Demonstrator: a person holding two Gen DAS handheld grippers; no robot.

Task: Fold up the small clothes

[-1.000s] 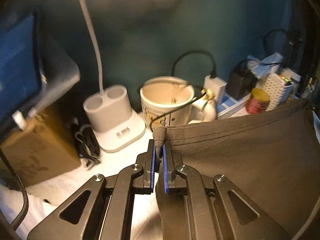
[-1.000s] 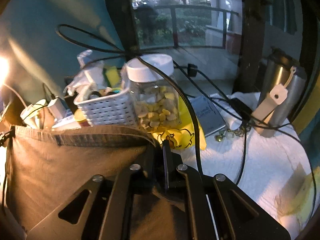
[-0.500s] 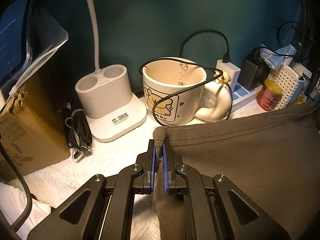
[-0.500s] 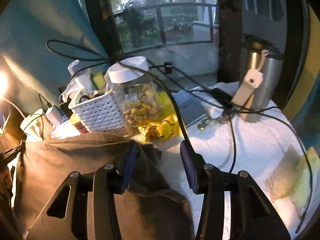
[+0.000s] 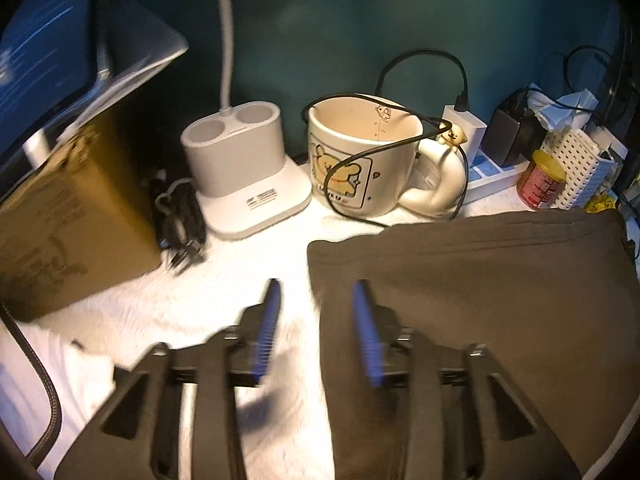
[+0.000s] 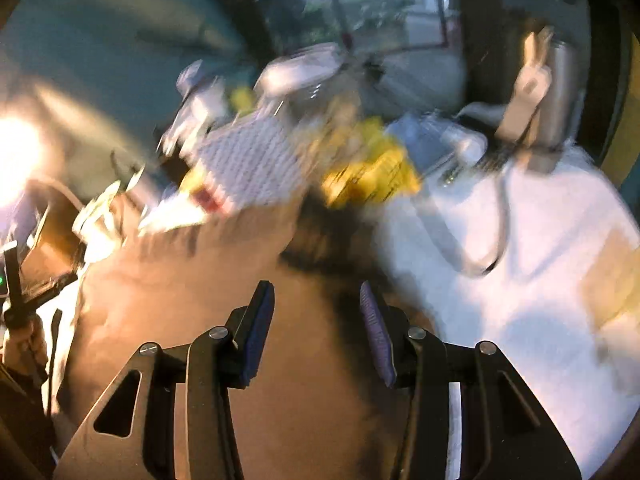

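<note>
A brown garment (image 5: 472,292) lies flat on the white cloth-covered table (image 5: 224,280), its far left corner near the mug. My left gripper (image 5: 316,300) hovers over that corner's left edge with its jaws opening; the blue pads (image 5: 272,320) touch nothing. In the blurred right wrist view the same brown garment (image 6: 200,288) spreads under and to the left of my right gripper (image 6: 318,300), which stands open above the cloth's right part, nothing pinched between its pads.
Behind the garment stand a bear-print mug (image 5: 364,160) draped with a black cable, a white lamp base (image 5: 244,168), a cardboard box (image 5: 68,216), a power strip and white basket (image 5: 576,168). The right wrist view shows a white basket (image 6: 252,164), yellow packet (image 6: 372,172), metal kettle (image 6: 560,92).
Both grippers let go of the garment's top corners: right first, then left. The cloth dropped from hanging taut to lying flat on the table. The right gripper moved, blurring its view.
</note>
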